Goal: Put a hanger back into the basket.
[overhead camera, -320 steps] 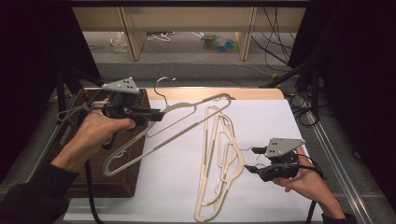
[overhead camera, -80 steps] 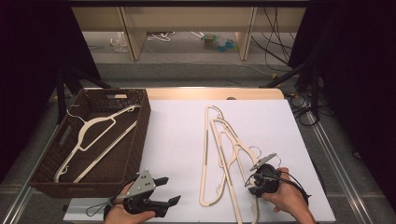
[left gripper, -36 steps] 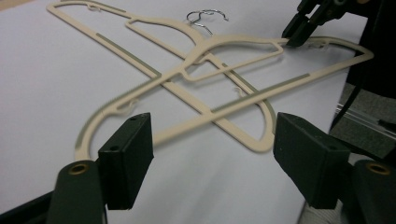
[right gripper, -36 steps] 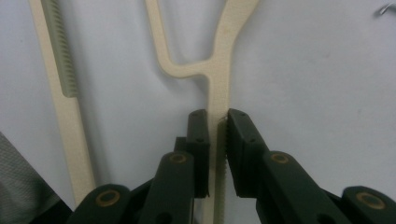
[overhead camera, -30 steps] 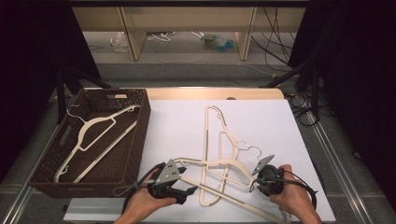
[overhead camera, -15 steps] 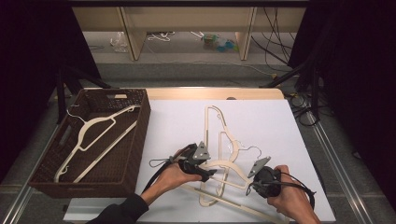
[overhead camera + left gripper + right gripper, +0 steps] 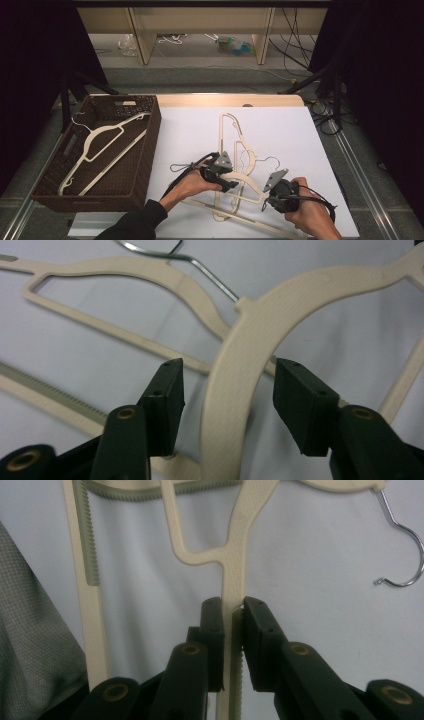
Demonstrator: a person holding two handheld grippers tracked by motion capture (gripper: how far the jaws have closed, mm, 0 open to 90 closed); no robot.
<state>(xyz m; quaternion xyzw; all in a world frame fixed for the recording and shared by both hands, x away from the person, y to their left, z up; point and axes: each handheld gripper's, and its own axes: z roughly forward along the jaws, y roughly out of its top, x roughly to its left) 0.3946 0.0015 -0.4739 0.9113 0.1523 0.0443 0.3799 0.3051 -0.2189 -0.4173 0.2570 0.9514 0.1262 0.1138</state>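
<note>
A cream plastic hanger (image 7: pixel 248 178) with a metal hook lies low on the white table. My right gripper (image 7: pixel 232 611) is shut on one thin arm of it (image 7: pixel 239 540), at the lower right of the high view (image 7: pixel 272 199). My left gripper (image 7: pixel 227 385) straddles the hanger's curved shoulder (image 7: pixel 250 335). Its jaws have just been closing and stand open, with a gap on both sides of the shoulder. In the high view it sits left of the right gripper (image 7: pixel 233 185). A second cream hanger (image 7: pixel 228 131) lies beyond, partly under the first.
A dark wicker basket (image 7: pixel 152 131) stands at the table's left edge with one cream hanger (image 7: pixel 100 145) inside. The white table top (image 7: pixel 285 135) has free room at the right and far side. Cables lie on the floor beyond.
My left hand has moved right from the table's front edge to the hanger, and its jaws have narrowed around the shoulder. The right gripper has kept its grip in place.
</note>
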